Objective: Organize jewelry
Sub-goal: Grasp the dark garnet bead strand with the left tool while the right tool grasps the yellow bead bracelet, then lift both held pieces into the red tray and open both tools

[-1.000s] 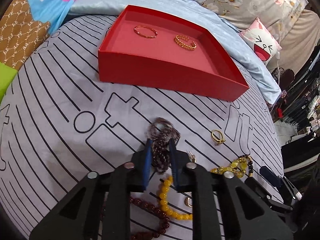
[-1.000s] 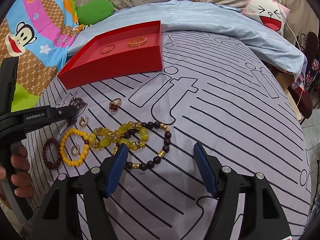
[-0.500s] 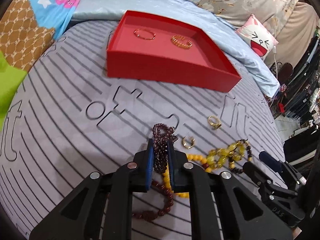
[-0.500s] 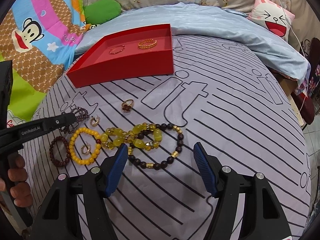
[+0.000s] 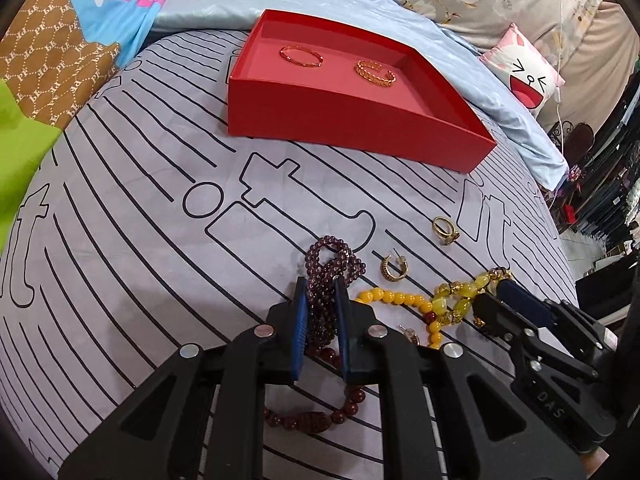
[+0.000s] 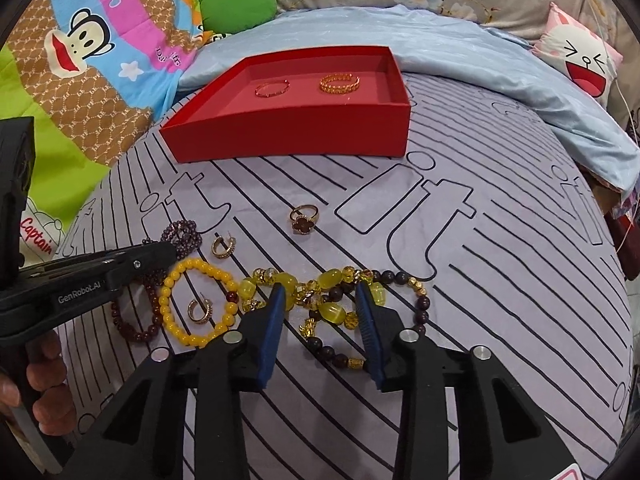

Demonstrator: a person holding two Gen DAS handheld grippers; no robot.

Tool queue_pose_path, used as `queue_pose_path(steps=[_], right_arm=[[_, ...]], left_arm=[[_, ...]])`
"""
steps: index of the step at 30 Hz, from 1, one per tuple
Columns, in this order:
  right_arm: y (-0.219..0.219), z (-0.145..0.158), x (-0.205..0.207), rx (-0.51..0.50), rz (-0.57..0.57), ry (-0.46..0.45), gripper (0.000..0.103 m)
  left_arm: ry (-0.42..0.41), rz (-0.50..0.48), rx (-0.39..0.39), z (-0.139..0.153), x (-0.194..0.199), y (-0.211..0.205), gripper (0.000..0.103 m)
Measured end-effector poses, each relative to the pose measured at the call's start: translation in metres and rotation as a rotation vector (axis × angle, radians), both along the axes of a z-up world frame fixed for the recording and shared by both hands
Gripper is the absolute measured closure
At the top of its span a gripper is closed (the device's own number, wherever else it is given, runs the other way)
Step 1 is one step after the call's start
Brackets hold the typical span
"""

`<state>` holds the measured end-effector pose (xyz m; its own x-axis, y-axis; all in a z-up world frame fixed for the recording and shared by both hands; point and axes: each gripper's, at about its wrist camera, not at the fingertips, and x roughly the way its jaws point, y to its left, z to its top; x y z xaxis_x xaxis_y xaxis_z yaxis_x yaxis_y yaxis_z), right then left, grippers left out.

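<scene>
My left gripper [image 5: 321,286] is shut on a dark purple bead bracelet [image 5: 334,258], which hangs just above the bedspread; it also shows in the right wrist view [image 6: 182,237]. My right gripper [image 6: 320,300] is open, its fingers [image 6: 276,320] straddling a yellow-and-dark bead bracelet [image 6: 340,296] on the bedspread. A red tray [image 5: 352,116] at the back holds two gold bangles [image 5: 301,56] [image 5: 375,73]. A yellow bead bracelet [image 6: 196,300], two gold hoop earrings [image 6: 223,246] [image 6: 200,310], a gold ring [image 6: 304,218] and a dark red bracelet [image 6: 134,320] lie loose.
The bedspread [image 6: 480,260] is grey with black lines. A light blue quilt [image 6: 440,48] lies behind the tray. A pink cartoon pillow [image 6: 580,60] sits at the back right and a colourful monkey-print blanket [image 6: 80,60] at the left.
My left gripper has lifted the purple bracelet and drawn it back slightly. My right gripper has moved forward over the yellow-and-dark bracelet and its fingers have narrowed.
</scene>
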<state>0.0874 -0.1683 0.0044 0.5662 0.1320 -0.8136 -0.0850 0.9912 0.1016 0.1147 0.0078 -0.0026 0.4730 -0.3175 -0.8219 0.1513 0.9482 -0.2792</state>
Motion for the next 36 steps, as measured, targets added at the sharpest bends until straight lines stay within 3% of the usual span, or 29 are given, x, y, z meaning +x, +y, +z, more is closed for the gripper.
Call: queue_pose_path(steps=[4,8,15,21,23,30,34,36], right_arm=[[0.0,-0.001,0.001,0.009,0.015,-0.008,0.075],[0.001,-0.001,-0.001,0.008,0.033,-0.004,0.094],[0.005,0.019,-0.006,0.029,0.045,-0.046,0.094],[0.004,0.05,-0.003,0.059,0.049,-0.099,0.094],[0.003,0.059,0.0,0.063,0.046,-0.113,0.094],[-0.007,0.083,0.012,0.067,0.02,-0.156,0.094],[-0.009,0.079,0.009,0.066,0.007,-0.149,0.094],[-0.011,0.073,0.007,0.069,0.001,-0.131,0.094]], left_arm=[[-0.003,-0.003,-0.001,0.0,0.0,0.0,0.09],[0.001,-0.003,-0.011,0.0,0.0,0.001,0.09],[-0.006,-0.011,-0.028,0.008,-0.003,0.001,0.09],[-0.052,-0.041,-0.054,0.033,-0.007,0.0,0.091],[-0.073,-0.054,-0.057,0.043,-0.006,-0.002,0.1],[-0.133,-0.072,-0.035,0.066,0.002,-0.005,0.102],[-0.106,-0.059,-0.024,0.057,0.002,0.001,0.099],[-0.083,-0.055,-0.013,0.048,-0.002,0.003,0.083]])
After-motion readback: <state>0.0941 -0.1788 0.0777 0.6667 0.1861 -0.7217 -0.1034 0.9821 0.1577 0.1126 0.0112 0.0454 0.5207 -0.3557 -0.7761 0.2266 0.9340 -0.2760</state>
